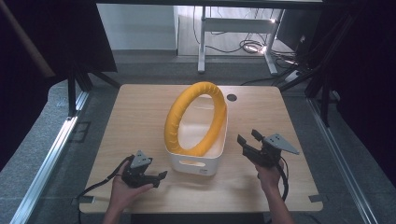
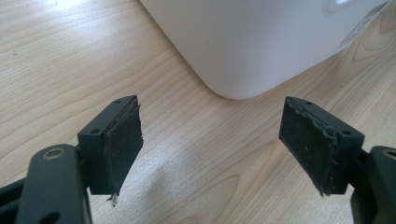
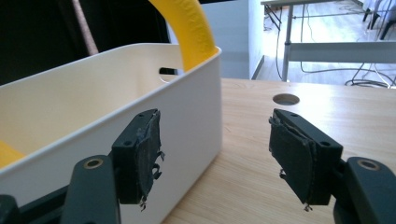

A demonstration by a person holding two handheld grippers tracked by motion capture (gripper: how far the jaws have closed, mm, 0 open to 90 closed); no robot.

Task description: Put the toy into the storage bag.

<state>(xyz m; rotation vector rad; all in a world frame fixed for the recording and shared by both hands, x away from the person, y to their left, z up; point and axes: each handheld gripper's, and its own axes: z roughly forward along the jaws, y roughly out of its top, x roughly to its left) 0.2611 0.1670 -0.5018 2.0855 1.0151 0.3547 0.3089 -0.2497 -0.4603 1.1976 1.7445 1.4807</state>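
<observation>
A big yellow ring stands tilted in a white bin at the middle of the wooden table, rising well above the bin's rim. My left gripper rests low on the table, left of the bin's near corner, open with nothing between its jaws. My right gripper is held above the table just right of the bin, open and empty. In the right gripper view the bin wall is close on the left, with the yellow ring leaning on its far rim.
A round cable hole sits in the table at the back right, also seen as the hole ahead of the right gripper. Black frame posts flank the table. A white desk frame and cables lie on the floor behind.
</observation>
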